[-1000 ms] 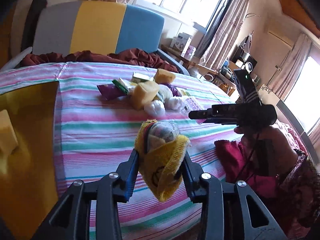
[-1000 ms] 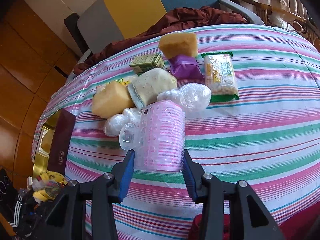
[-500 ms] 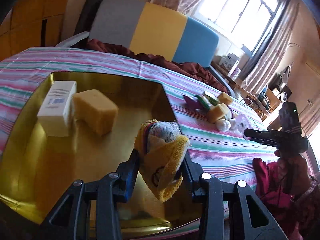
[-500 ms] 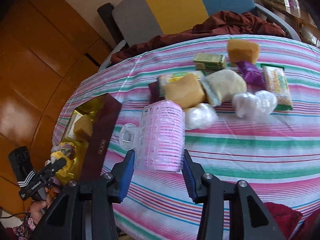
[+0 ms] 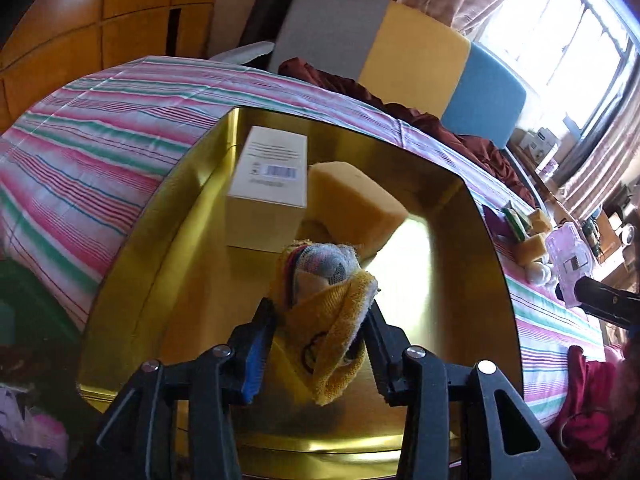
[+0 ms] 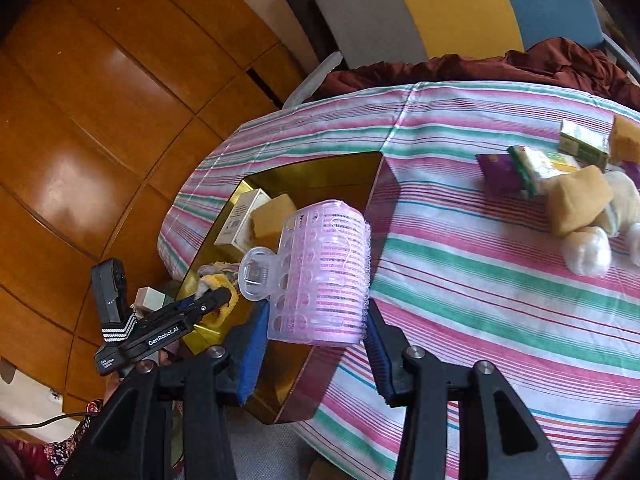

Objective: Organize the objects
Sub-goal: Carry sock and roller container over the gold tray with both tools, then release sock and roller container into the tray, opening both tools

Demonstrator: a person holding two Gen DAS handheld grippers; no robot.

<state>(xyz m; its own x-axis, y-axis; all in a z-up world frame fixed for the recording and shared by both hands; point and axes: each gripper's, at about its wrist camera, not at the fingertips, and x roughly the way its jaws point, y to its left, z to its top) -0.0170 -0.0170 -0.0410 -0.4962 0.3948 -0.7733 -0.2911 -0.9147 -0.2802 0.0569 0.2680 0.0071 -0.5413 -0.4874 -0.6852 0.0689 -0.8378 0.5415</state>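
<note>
Step in hand: drop-off into gold box (image 5: 496,264) on striped bench (image 6: 460,280).
Left tool (image 5: 320,340): jaws opening, yellow cloth bundle (image 5: 324,320) between pads, over box floor; next, likely release.
Right tool (image 6: 316,328): pinching pink hair roller (image 6: 320,272), above box's near edge; next, carry inward.
Left view only: white carton (image 5: 268,176), sponge (image 5: 356,204) touching inside box.
Right view only: remaining pile (image 6: 580,200), well apart from box.

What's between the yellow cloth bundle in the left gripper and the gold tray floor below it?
Nothing visible. The left gripper, jaws opening, has the yellow cloth bundle between them over bare floor of the gold tray. The white box and sponge sit farther back in the tray, off the drop path.
</note>
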